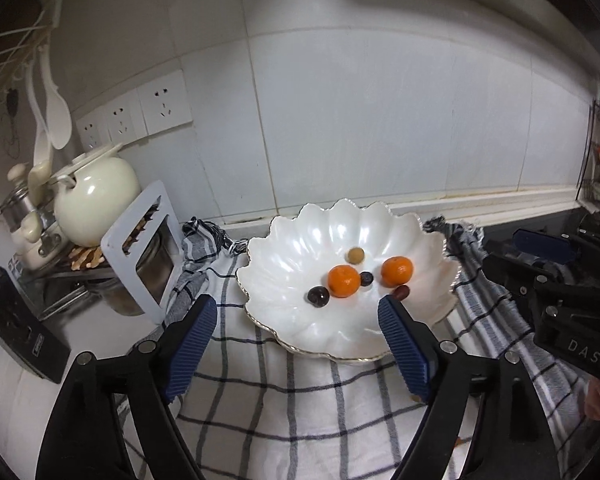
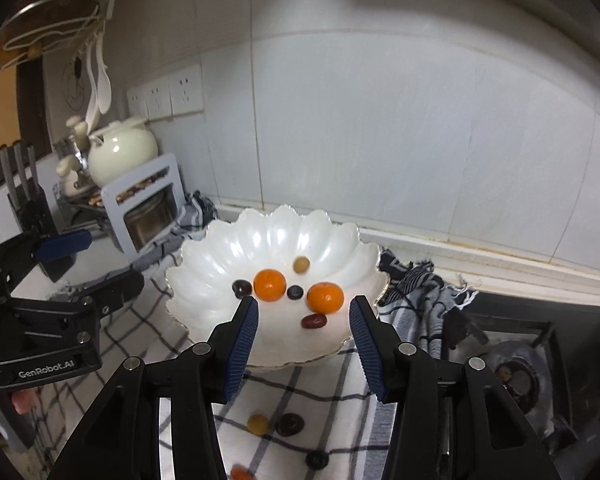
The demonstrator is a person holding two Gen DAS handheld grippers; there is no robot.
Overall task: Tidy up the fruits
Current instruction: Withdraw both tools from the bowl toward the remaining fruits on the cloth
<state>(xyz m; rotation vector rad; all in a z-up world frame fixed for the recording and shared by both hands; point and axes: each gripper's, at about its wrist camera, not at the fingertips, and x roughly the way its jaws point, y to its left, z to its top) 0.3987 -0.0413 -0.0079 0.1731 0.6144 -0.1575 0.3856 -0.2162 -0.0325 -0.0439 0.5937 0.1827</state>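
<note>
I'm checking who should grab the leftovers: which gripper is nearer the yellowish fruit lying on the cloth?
Right. The right gripper hangs just above the yellowish fruit; the left gripper is off to its left.

I've got the white scalloped bowl [image 2: 220, 264] in view. Inside it: two oranges [image 2: 269, 285] [image 2: 325, 297] side by side, a dark blueberry [image 2: 295, 292] between them, a tan round fruit [image 2: 301, 264] behind, a dark grape [image 2: 242, 287] at the left, a red date [image 2: 314, 321] in front. Outside the bowl, nearer me, a tan fruit [image 2: 257, 424] and dark fruit [image 2: 289, 424] lie together.
</note>
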